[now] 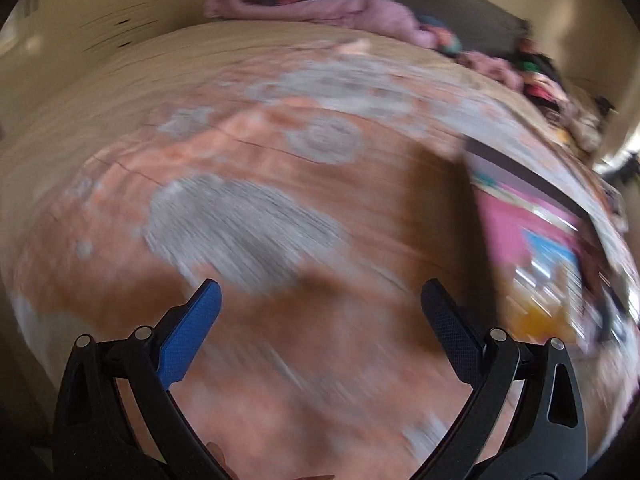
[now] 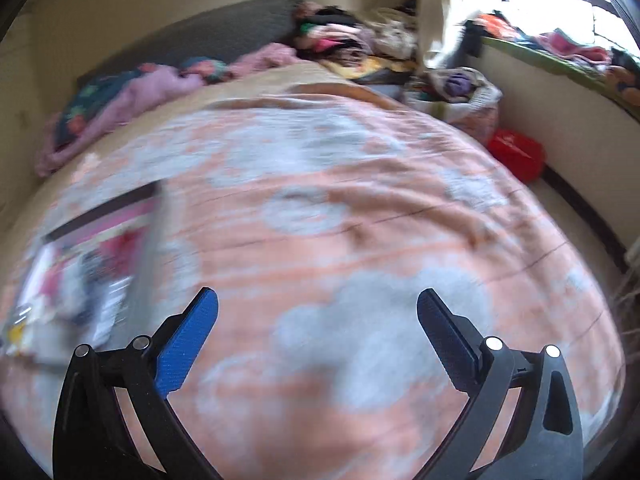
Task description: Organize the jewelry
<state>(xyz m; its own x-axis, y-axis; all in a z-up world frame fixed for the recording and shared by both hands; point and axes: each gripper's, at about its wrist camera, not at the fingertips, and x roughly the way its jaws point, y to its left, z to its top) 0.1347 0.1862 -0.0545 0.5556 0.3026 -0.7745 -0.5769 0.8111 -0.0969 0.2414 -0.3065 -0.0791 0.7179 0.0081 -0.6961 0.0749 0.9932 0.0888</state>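
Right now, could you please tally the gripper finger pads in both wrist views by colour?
Blue pads: 2, one on the left gripper at, one on the right gripper at
Black pads: 2, at and
Total: 4

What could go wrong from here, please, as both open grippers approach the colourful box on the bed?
The box and whatever lies in it are smeared by blur in both views, so aiming at small jewelry would be guesswork. It rests on a soft, wrinkled bedspread, so it might tip or slide when pushed. The left gripper and right gripper flank it and could collide.
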